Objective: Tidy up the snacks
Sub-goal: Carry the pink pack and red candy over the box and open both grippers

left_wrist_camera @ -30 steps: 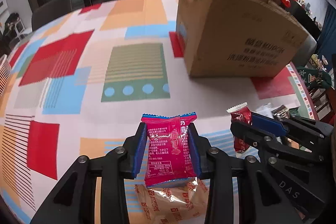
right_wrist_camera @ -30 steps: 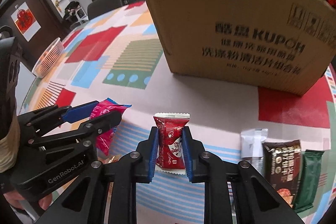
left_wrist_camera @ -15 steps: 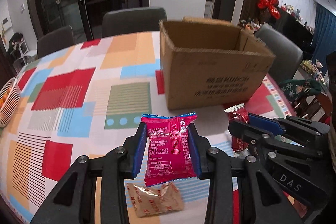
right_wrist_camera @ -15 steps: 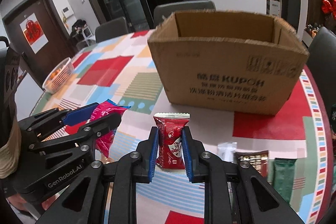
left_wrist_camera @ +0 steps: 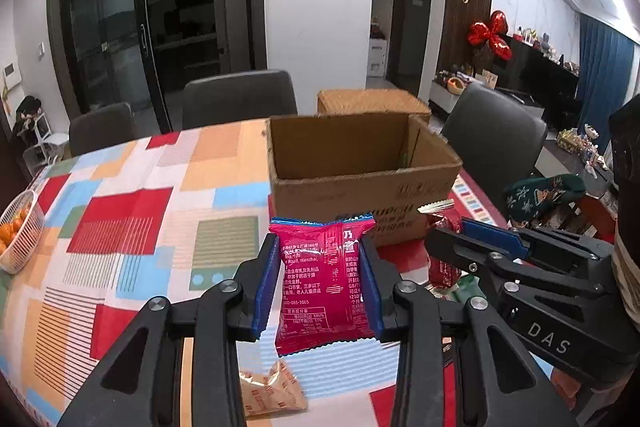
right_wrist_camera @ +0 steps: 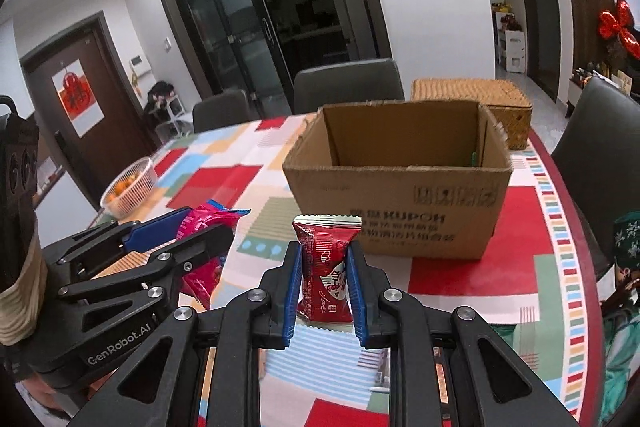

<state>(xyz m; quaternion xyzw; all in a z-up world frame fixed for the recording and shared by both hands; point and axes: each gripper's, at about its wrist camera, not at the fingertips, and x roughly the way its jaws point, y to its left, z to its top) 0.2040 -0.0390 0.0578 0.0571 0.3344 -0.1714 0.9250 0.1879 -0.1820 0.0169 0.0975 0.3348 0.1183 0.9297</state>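
Wire basket of oranges [left_wrist_camera: 18, 231] at far left of patterned worktop [left_wrist_camera: 132, 211]. Left gripper [left_wrist_camera: 320, 287], jaws pinching upright magenta snack packet [left_wrist_camera: 326, 279], raised above worktop. Tan snack packet [left_wrist_camera: 272, 391] lying flat on worktop below. Open cardboard box [right_wrist_camera: 400, 183] behind both grippers, woven basket [right_wrist_camera: 480, 99] just beyond. Right gripper [right_wrist_camera: 324, 287], jaws pinching upright dark red candy packet [right_wrist_camera: 326, 263], raised alongside the left, near box front.
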